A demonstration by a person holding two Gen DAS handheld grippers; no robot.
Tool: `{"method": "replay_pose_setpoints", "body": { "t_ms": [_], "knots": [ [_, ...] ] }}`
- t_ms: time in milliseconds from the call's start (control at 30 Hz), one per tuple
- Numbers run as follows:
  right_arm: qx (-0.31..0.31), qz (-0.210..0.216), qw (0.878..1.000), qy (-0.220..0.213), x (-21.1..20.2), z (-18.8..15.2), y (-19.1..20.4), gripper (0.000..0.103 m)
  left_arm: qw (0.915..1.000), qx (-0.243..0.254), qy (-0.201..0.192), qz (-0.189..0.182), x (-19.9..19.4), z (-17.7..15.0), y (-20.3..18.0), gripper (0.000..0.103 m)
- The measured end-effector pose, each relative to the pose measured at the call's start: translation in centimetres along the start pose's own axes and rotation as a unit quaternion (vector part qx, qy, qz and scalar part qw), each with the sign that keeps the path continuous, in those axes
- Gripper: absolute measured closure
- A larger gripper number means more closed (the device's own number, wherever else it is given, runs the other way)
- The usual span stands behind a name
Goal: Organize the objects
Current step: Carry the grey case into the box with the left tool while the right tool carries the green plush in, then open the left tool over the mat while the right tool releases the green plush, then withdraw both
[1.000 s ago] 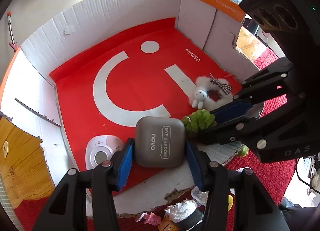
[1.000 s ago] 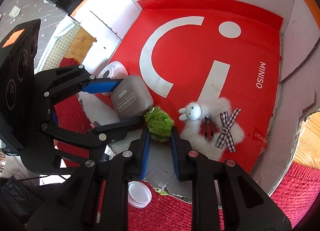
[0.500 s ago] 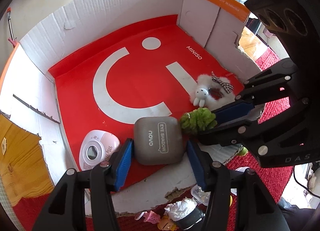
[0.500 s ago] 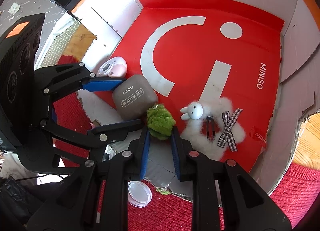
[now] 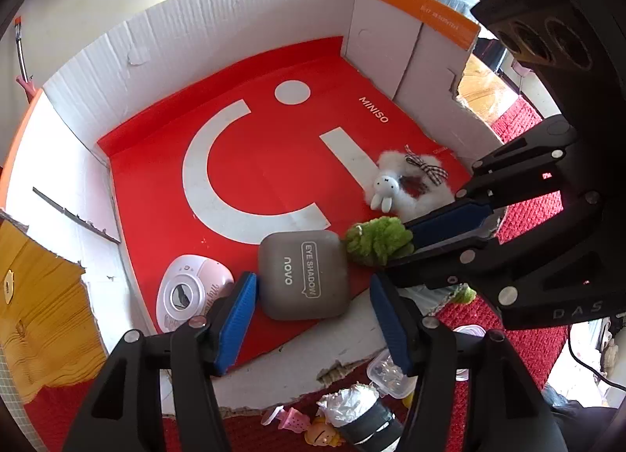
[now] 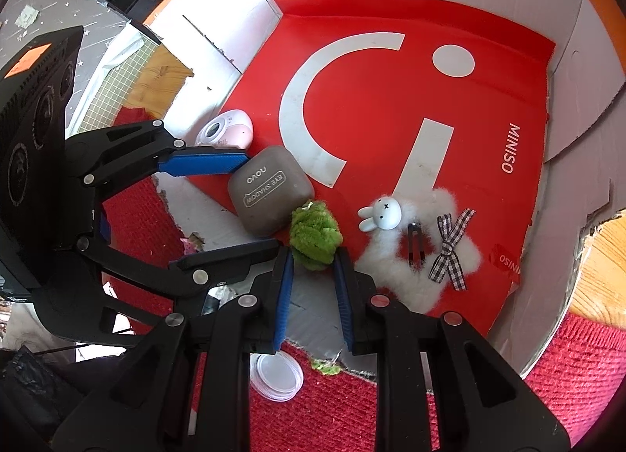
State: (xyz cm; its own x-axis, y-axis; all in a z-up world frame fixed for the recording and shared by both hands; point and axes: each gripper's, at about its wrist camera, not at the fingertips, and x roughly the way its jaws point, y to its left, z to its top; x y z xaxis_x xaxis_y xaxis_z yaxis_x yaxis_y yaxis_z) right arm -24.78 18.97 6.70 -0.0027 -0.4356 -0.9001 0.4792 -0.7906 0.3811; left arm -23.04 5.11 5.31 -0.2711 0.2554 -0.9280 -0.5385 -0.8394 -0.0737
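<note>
A grey eye-shadow case [image 5: 303, 274] lies flat on the red sheet at the near edge of the cardboard box [image 5: 234, 22]. My left gripper [image 5: 313, 284] straddles the case; its jaws are opening and the blue pads [image 5: 238, 315] stand clear of its sides. In the right wrist view the case [image 6: 270, 190] sits between the left gripper's [image 6: 260, 201] fingers. My right gripper [image 6: 313, 254] is shut on a green fuzzy hair tie [image 6: 315, 233], just right of the case, with the hair tie [image 5: 377, 241] at the tips of the right gripper [image 5: 395, 244].
A pink-and-white compact [image 5: 191, 287] lies left of the case. A white fluffy bunny clip [image 6: 385, 213] with a gingham bow [image 6: 450, 244] lies to the right. Outside the box, on the red rug [image 6: 547, 373], are a clear lid [image 6: 276, 373] and small toys [image 5: 313, 428].
My left gripper's jaws have spread apart and let go of the grey case, which now rests on the red sheet. The right gripper still grips the green hair tie.
</note>
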Motion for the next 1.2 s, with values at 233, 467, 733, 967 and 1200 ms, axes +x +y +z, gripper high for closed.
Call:
{"method": "replay_pose_setpoints", "body": {
  "t_ms": [233, 467, 733, 967, 1200],
  "knots": [
    [0.003, -0.004, 1.000, -0.002, -0.6, -0.2, 0.0, 0.082, 0.9999, -0.001, -0.012, -0.006, -1.3, -0.8, 0.6, 0.041],
    [0.013, -0.010, 1.000, -0.016, -2.0, -1.3, 0.2, 0.082, 0.9991, -0.012, -0.037, -0.015, -2.8, -1.3, -0.5, 0.041],
    [0.028, -0.002, 0.998, -0.063, -4.8, -3.5, 0.8, 0.082, 0.9945, -0.053, -0.083, -0.036, -5.3, -3.5, -0.4, 0.041],
    [0.023, 0.018, 0.989, -0.148, -7.8, -6.9, 2.7, 0.082, 0.9850, -0.087, -0.147, -0.024, -7.5, -6.6, -0.7, 0.037],
    [-0.001, 0.016, 0.964, -0.265, -10.4, -11.3, 5.1, 0.082, 0.9682, -0.112, -0.223, 0.004, -10.4, -10.8, -1.7, 0.033]
  ]
}}
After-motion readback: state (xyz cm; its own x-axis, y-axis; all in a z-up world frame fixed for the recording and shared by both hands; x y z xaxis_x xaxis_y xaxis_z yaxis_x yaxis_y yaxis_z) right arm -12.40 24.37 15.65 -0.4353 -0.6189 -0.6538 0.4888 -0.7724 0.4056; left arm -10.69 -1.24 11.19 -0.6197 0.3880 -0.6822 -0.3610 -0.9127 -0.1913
